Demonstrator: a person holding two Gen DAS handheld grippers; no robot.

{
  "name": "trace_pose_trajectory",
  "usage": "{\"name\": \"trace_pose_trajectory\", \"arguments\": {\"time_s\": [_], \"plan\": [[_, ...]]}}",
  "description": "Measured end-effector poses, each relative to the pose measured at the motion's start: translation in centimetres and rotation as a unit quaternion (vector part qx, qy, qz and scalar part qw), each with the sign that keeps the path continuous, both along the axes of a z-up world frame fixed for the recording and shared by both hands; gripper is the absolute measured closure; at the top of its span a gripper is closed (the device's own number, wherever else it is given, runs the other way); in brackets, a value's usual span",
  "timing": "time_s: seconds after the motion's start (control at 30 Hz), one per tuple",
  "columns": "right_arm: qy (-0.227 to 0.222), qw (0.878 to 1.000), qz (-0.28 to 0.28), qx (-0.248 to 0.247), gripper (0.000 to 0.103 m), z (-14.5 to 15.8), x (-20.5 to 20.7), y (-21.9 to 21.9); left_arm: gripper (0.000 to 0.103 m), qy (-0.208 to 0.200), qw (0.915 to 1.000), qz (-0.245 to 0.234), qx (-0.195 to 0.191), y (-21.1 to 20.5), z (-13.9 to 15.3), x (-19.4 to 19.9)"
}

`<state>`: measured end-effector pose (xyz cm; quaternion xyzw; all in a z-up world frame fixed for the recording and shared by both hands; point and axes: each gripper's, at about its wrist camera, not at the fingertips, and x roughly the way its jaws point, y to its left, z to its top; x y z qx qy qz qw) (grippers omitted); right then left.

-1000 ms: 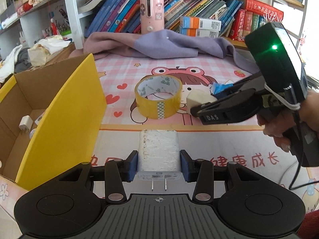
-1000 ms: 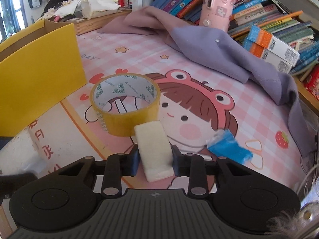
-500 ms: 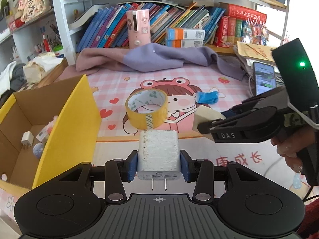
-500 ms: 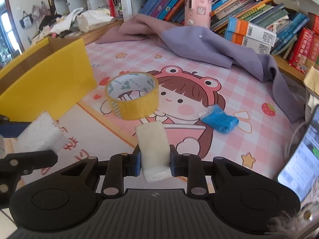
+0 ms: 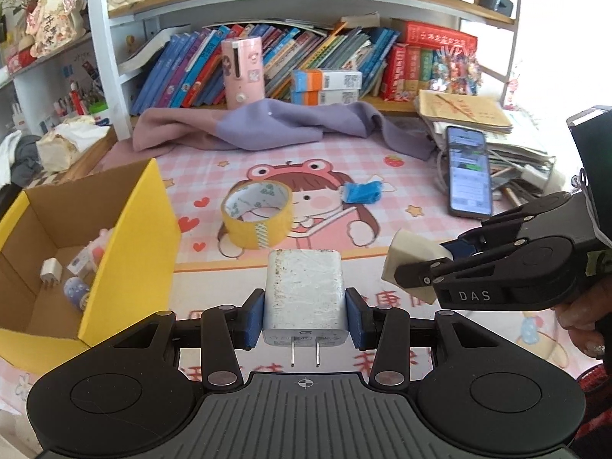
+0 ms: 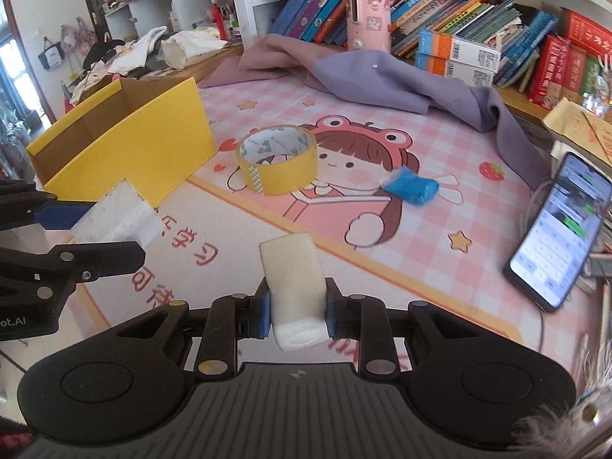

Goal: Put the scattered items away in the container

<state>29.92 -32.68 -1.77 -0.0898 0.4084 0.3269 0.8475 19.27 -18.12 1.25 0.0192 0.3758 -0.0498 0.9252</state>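
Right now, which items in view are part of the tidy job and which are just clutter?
Job:
- charger, in left gripper
- eraser, in right gripper
- tape roll
- blue wrapper
- yellow box

Lying about:
- phone
- purple cloth
- books
- pink canister

Small items in the yellow box too small to identify, phone screen blurred.

Yellow box open-topped — tape roll beside
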Motion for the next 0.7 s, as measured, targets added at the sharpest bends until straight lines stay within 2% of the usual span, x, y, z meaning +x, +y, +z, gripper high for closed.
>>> {"name": "trace_pose_trajectory", "arguments": {"time_s": [0.37, 0.5, 0.7], "plan": [[-0.032, 0.997, -0.068, -0.02, 0.079, 1.7, -5.5, 0.2, 0.061, -0.033, 0.9966, -0.065, -0.037, 1.7, 0.1, -3.3], [-0.039, 0.995, -0.093, -0.022, 0.079, 2.3, -8.0, 1.6, 0.061, -0.044, 0.9948, -0.083, -0.039, 3.5, 0.6, -5.7], [-0.053, 0.99, -0.127, -0.011, 0.079, 3.2, -13.4, 4.1, 0.061, -0.046, 0.9939, -0.086, -0.051, 7.2, 0.9, -9.9]]}}
